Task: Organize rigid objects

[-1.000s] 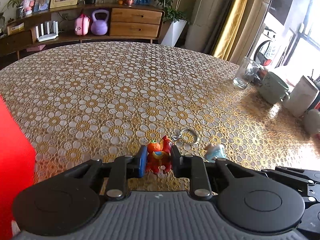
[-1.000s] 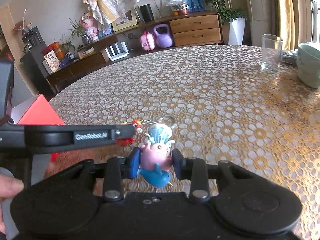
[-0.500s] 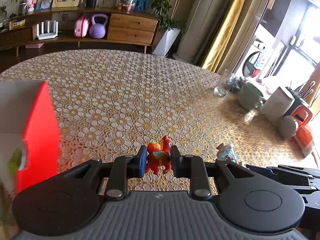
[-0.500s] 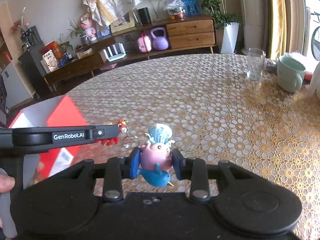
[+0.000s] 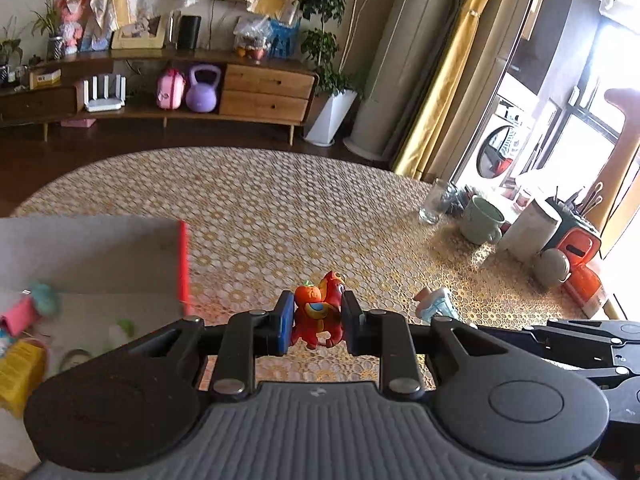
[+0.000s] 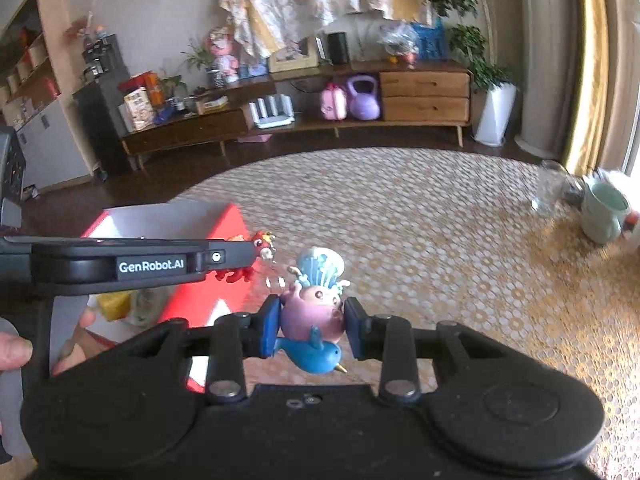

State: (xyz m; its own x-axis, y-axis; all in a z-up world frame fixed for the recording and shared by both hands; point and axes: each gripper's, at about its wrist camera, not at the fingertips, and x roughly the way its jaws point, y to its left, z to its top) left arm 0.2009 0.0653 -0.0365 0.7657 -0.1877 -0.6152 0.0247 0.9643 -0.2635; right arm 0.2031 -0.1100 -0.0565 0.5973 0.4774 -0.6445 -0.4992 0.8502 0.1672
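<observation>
A round table [image 5: 280,208] under a gold-and-white floral lace cloth fills both views. At its left side stands an open box [image 5: 182,264] with red outer walls and a pale interior; inside it lie several small items, among them a yellow piece [image 5: 18,372], a pink piece [image 5: 18,314] and a pale green one [image 5: 122,326], all too blurred to identify further. At the table's far right edge stand a pale green mug [image 5: 480,220], holding nothing visible, and a clear glass [image 5: 434,202] just beside it; a white canister [image 5: 528,228] and a dark holder [image 5: 576,216] with utensils standing in it sit near the window. The left tool [image 5: 314,322] is closed tight on a red-and-orange toy figure [image 5: 316,312], blue pads pressing both flanks, and the figure is held clear of the table, just right of the box's red wall. The right tool [image 6: 310,326] pinches a pink toy figure [image 6: 312,314] with a light blue crest above and a blue bird shape [image 6: 316,354] below, likewise off the table surface. In the right wrist view the left tool reaches in from the left above the box, its red figure at the tip, near the pink figure but apart from it. A fingertip [image 6: 14,354] shows at that view's left edge.
</observation>
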